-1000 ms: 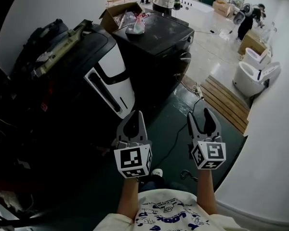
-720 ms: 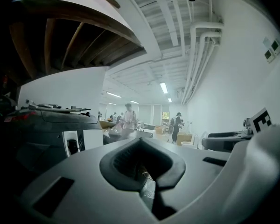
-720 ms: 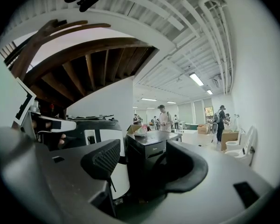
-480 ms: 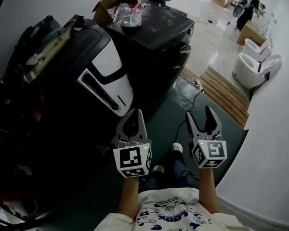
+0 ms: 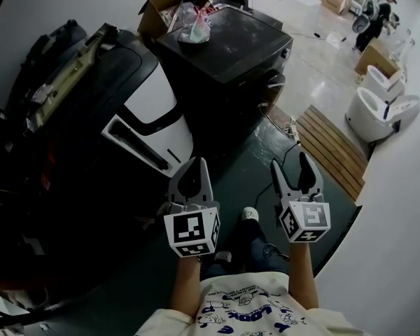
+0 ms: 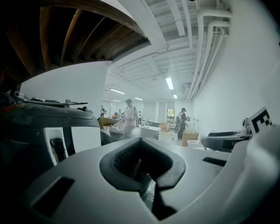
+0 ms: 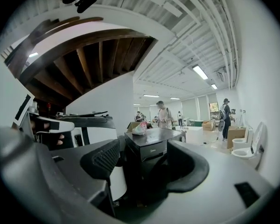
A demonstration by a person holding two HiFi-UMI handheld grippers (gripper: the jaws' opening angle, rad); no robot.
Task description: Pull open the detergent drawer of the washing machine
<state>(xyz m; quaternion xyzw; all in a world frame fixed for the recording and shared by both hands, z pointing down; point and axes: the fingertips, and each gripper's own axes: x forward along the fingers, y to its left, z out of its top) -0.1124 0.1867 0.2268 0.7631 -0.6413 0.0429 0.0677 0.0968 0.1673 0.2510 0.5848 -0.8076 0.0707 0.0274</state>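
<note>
The black washing machine (image 5: 227,44) stands a few steps ahead, its top toward me and its front panel (image 7: 151,149) facing my grippers. I cannot make out the detergent drawer on that panel. My left gripper (image 5: 193,165) is held out at the lower middle, its pads (image 6: 130,158) together and nothing in them. My right gripper (image 5: 292,168) stands open beside it, jaws wide and empty. In the right gripper view the machine shows between the two pads (image 7: 102,160), still well away. Neither gripper touches the machine.
A plastic bag (image 5: 196,32) lies on the machine's top, with a cardboard box (image 5: 166,9) behind it. A large black-and-white appliance (image 5: 154,117) stands to the left. A cable and power strip (image 5: 292,128) lie on the dark floor; slatted wood (image 5: 332,149), white toilets (image 5: 378,110) and people lie beyond.
The washing machine and its neighbour have drawn closer and lower in the head view as I moved toward them. Both grippers went forward together, and the right jaws stand slightly wider.
</note>
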